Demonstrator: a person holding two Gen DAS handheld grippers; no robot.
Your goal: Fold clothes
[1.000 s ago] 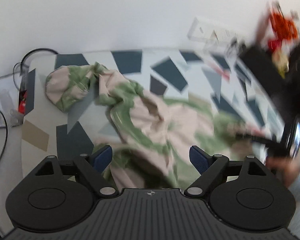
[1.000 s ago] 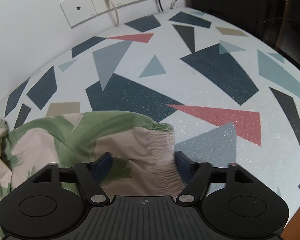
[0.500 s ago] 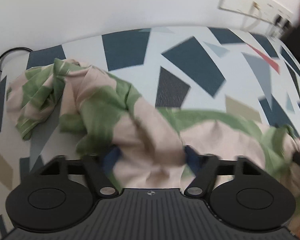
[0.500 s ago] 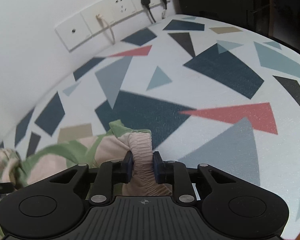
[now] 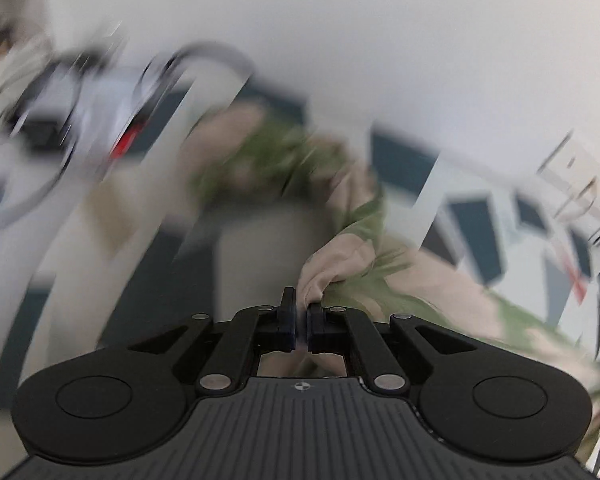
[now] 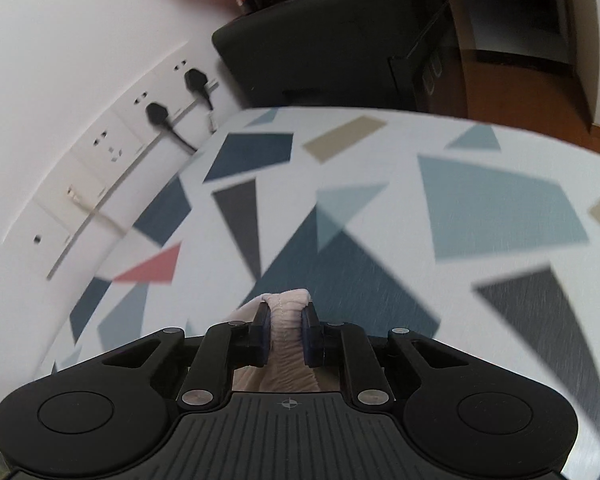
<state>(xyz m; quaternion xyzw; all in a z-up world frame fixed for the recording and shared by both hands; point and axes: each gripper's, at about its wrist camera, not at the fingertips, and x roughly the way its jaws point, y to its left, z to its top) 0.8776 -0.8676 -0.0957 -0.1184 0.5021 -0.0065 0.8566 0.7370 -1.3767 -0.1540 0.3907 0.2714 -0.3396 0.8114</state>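
Two grippers, both clamped on one pink-and-green leaf-print garment (image 5: 352, 256). Your left gripper (image 5: 301, 316), lower centre of the blurred left wrist view, has its fingers (image 5: 287, 312) nearly together, nipping a thin pink fold; the rest of the cloth trails to the upper centre and lower right over the white worktop with blue, grey and red geometric shapes (image 6: 380, 184). Your right gripper (image 6: 286, 330), lower centre of its view, is closing narrow fingers (image 6: 260, 328) on the ribbed pink waistband (image 6: 286, 312). White wall sockets (image 6: 112, 148) with black plugs sit upper left; a black cabinet (image 6: 320, 48) sits top centre.
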